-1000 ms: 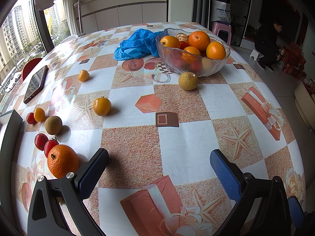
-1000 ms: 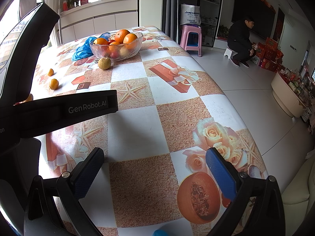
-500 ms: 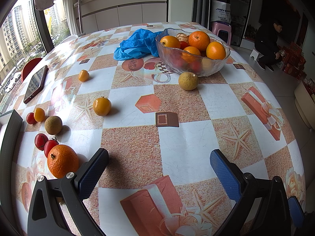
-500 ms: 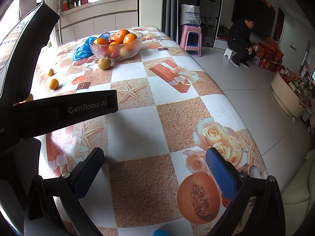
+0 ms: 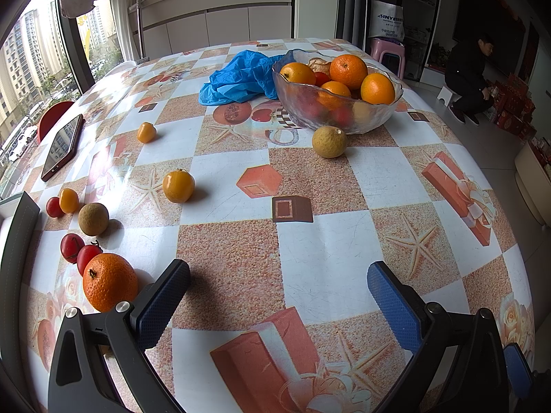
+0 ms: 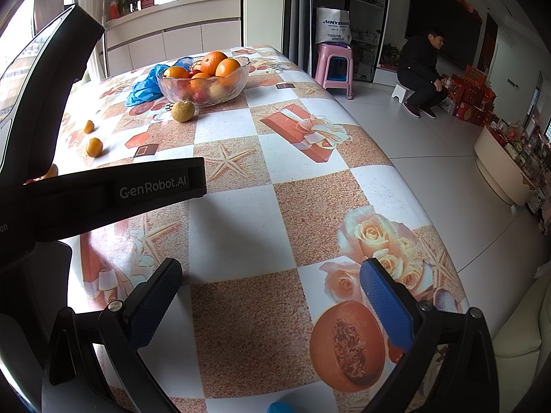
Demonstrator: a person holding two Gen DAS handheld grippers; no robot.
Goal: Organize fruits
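Note:
A glass bowl (image 5: 378, 112) with several oranges stands at the far side of the table; it also shows in the right wrist view (image 6: 237, 81). Loose fruit lies on the tablecloth: a yellow-green round fruit (image 5: 329, 141) by the bowl, a small yellow fruit (image 5: 178, 186) mid-table, a kumquat (image 5: 146, 132), a large orange (image 5: 109, 282), two red tomatoes (image 5: 80, 251) and a brown fruit (image 5: 93, 219) at the left. My left gripper (image 5: 279, 285) is open and empty, just right of the large orange. My right gripper (image 6: 272, 289) is open and empty over the near right table.
A blue plastic bag (image 5: 241, 77) lies left of the bowl. A phone (image 5: 62, 146) lies near the left edge. The left gripper's body (image 6: 103, 192) fills the left of the right wrist view. The table's right edge drops to the floor, where a person (image 6: 422, 70) squats.

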